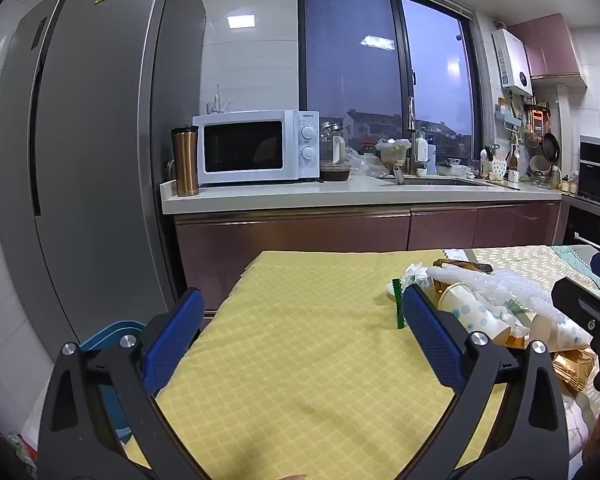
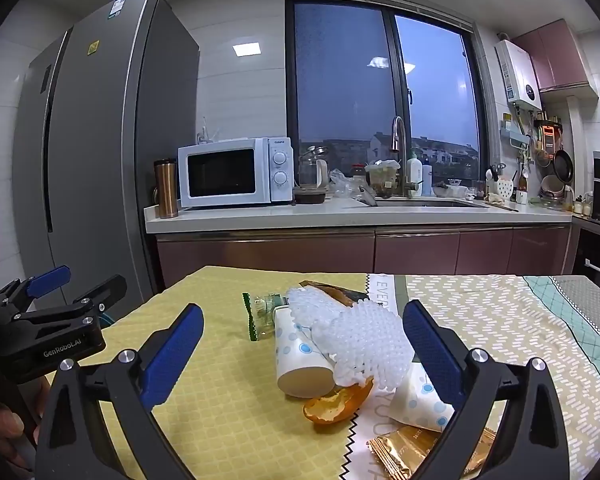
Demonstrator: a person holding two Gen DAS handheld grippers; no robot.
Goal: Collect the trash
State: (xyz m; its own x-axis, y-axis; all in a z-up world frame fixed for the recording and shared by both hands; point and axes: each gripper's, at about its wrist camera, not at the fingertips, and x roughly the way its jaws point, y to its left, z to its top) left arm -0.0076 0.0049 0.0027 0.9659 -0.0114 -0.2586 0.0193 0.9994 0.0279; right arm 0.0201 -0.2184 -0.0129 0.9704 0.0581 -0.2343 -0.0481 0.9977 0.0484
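1. Where yellow patterned cloth (image 1: 300,340) covers the tabletop: a kitchen behind, with grey fridge (image 1: 88,140), white microwave (image 1: 256,146) and copper tumbler (image 1: 185,161) on the counter (image 1: 340,194), sink tap (image 1: 411,120) under a dark window (image 1: 384,60).
2. Further right on the tabletop: a beige dashed cloth (image 2: 480,312), then a teal one (image 2: 568,304) at the edge.
3. Trash heaped near the seam of the yellow and beige cloths: white foam net (image 2: 352,332) draped on top, paper cup (image 2: 300,360) under it, orange peel (image 2: 336,404) just in front, second cup (image 2: 420,404) to the right, gold wrapper (image 2: 416,448) nearest, green-edged clear wrapper (image 2: 260,316) at the far left.
4. Paper cup lying on its side, long axis running near-to-far, base toward the right wrist camera, mouth away.
5. Foam net lying long from far-left to near-right across both cups.
6. Left gripper (image 1: 302,320): jaws wide apart, holding nothing, over bare yellow cloth left of the heap.
7. Right gripper (image 2: 302,334): jaws wide apart, holding nothing, heap seen between the blue pads.
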